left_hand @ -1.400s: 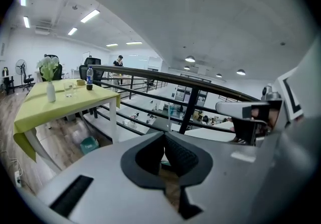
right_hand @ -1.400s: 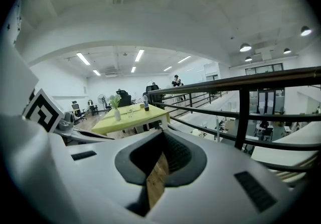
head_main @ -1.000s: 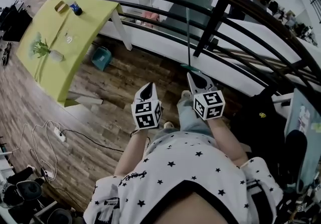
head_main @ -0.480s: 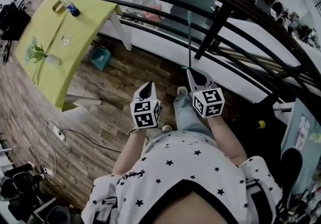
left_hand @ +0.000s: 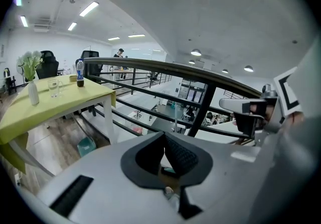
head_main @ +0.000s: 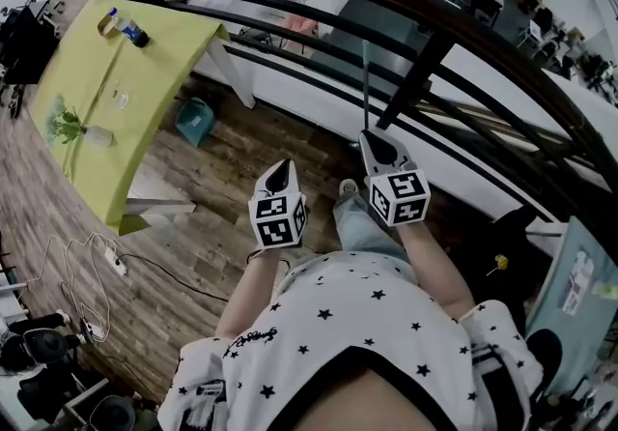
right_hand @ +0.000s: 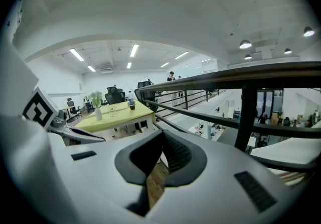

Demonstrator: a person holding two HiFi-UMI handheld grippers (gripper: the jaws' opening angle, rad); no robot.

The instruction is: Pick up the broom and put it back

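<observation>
White vase (left_hand: 33, 94) with flowers (left_hand: 29, 60)

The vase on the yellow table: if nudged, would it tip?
Likely: the vase looks tall and narrow, with flowers rising well above its rim. It seems smooth and white, perhaps ceramic, so probably slippery and breakable.
</observation>
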